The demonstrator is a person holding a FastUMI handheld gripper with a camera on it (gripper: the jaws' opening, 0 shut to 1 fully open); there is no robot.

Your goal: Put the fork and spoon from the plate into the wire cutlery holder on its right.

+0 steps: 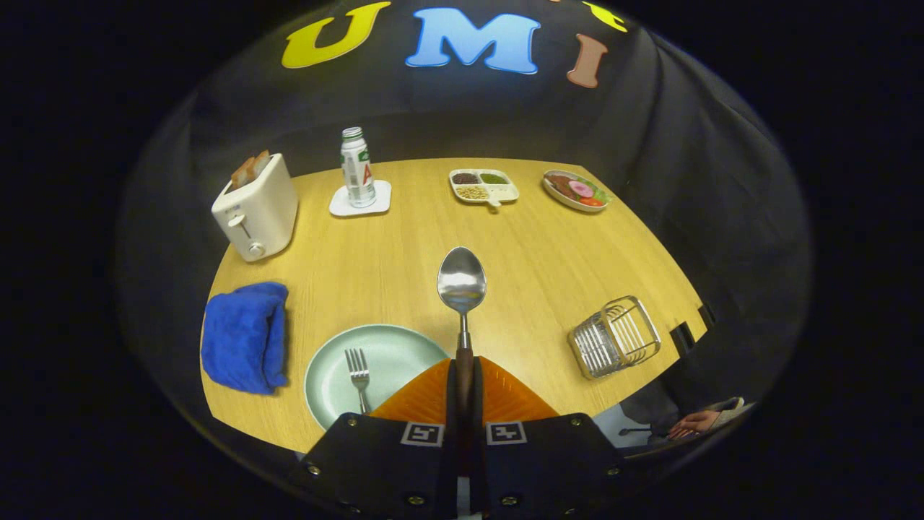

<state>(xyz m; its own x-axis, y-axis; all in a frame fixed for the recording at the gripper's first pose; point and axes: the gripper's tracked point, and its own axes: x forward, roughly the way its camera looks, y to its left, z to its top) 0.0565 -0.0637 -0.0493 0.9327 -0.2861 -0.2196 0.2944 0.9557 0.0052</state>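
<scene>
Gripper view: at lower centre the gripper (463, 390) is clamped on the spoon (462, 289), whose long axis runs straight ahead, bowl outermost. Just left lies the fork (357, 375) on the plate (390, 347). Farther off, right of centre, sits the wire holder (615, 337), well apart from the spoon.

Gripper (463, 375) clamped on dark handle of shiny metal spoon (461, 283), bowl jutting ahead over bare wooden table (404, 253). Wide free lane ahead and rightward across open tabletop to tilted wire cutlery holder (615, 337) near table's right edge. Pale green round plate (390, 354) with silver fork (357, 372) just left of fingers; crumpled blue cloth (244, 336) beyond it. Far side lined by cream toaster (256, 209), white bottle (356, 167) on white square coaster (361, 200), divided tray (484, 186), oval food dish (575, 190).
</scene>
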